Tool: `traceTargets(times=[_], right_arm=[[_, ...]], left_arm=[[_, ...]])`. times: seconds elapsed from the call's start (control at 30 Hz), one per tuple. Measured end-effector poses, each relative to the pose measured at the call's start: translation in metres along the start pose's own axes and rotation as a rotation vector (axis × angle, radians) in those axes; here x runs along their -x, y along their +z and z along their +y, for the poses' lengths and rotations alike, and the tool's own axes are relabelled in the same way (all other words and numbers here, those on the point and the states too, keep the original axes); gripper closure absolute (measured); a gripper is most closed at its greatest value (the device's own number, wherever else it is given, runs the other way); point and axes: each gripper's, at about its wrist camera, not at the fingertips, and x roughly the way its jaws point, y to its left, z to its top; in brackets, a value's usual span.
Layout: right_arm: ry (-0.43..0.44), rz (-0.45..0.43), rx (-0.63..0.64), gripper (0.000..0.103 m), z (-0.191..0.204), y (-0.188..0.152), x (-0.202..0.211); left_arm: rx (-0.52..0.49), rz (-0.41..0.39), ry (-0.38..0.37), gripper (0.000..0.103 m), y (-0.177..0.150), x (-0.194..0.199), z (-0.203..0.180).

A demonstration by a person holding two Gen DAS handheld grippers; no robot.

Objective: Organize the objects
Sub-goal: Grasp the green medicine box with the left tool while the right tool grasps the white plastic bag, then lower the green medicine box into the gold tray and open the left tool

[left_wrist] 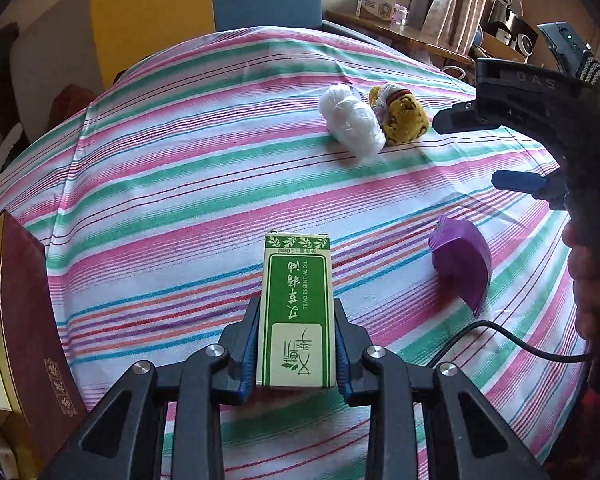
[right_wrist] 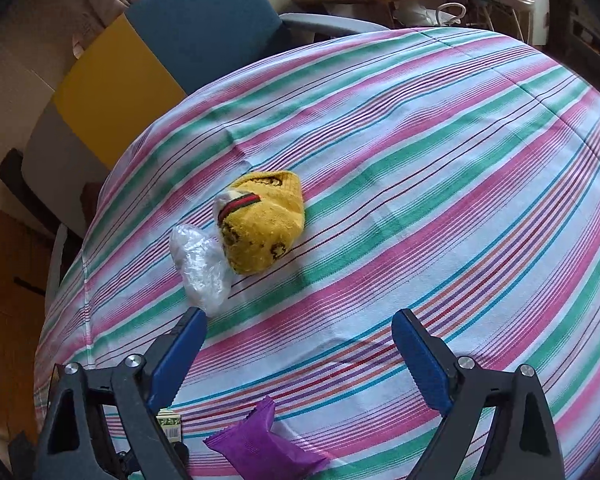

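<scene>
My left gripper point(left_wrist: 296, 320) is shut on a green and cream essential-oil box point(left_wrist: 297, 312), held low over the striped tablecloth point(left_wrist: 180, 184). The box end shows in the right wrist view point(right_wrist: 170, 424). My right gripper point(right_wrist: 298, 328) is open and empty above the cloth; it shows at the right of the left wrist view point(left_wrist: 480, 148). A purple snack packet point(left_wrist: 462, 266) lies on the cloth, just below the right gripper point(right_wrist: 260, 446). A yellow knitted pouch point(right_wrist: 260, 222) and a clear plastic-wrapped white bundle point(right_wrist: 200, 266) lie together farther out; both show in the left wrist view, pouch point(left_wrist: 400, 120), bundle point(left_wrist: 352, 120).
A maroon and gold box point(left_wrist: 28, 320) stands at the table's left edge. A blue and yellow chair point(right_wrist: 188, 28) is behind the table. A wooden shelf point(left_wrist: 400, 32) with a white carton stands at the back right. A black cable point(left_wrist: 512, 340) trails over the cloth.
</scene>
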Motion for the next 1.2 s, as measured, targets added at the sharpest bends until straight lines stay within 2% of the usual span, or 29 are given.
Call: traceTargets(times=[0.07,0.2,0.23,0.3,0.37,0.5,0.67,0.77,0.8,0.83,0.87,0.97,1.1,1.2], right_arm=[[-0.002,-0.004,0.028,0.011,0.005,-0.002,0.000],[0.051,-0.036,0.149,0.032,0.027,-0.006,0.009],[0.058,-0.035,0.194,0.034,0.036,-0.010,0.009],[0.083,-0.008,0.257,0.045,0.055,-0.009,-0.005],[0.086,0.022,0.319,0.049,0.068,-0.015,-0.008],[0.044,0.020,0.440,0.050,0.099,-0.006,-0.021],[-0.074,0.025,0.590,0.050,0.141,0.020,-0.060],[-0.185,0.101,0.645,0.050,0.145,0.023,-0.097],[-0.198,0.132,0.643,0.054,0.139,0.020,-0.101],[-0.173,0.135,0.632,0.058,0.134,0.019,-0.104],[-0.129,0.116,0.625,0.068,0.131,0.018,-0.100],[-0.077,0.149,0.609,0.068,0.123,0.011,-0.092],[0.013,0.249,0.624,0.068,0.116,-0.012,-0.078],[0.023,0.286,0.651,0.067,0.110,-0.034,-0.068]], left_arm=[[0.000,0.000,0.008,0.072,0.006,-0.003,-0.004],[-0.005,-0.021,0.011,0.072,0.005,-0.003,-0.006],[-0.003,-0.025,0.013,0.072,0.004,-0.002,-0.006],[0.004,-0.029,0.014,0.072,0.005,-0.003,-0.010],[0.007,-0.033,0.011,0.072,0.007,-0.004,-0.010],[0.019,-0.036,0.002,0.072,0.008,-0.003,-0.009],[0.038,-0.042,-0.012,0.072,0.009,-0.001,-0.007],[0.051,-0.043,-0.024,0.072,0.007,-0.001,-0.001],[0.058,-0.044,-0.030,0.072,0.006,-0.001,0.000],[0.061,-0.044,-0.033,0.072,0.006,-0.001,0.001],[0.063,-0.045,-0.035,0.072,0.006,0.000,0.001],[0.063,-0.049,-0.033,0.072,0.007,0.000,0.000],[0.080,-0.047,-0.043,0.072,0.008,0.002,0.002],[0.126,-0.027,-0.082,0.073,0.009,0.006,0.008]])
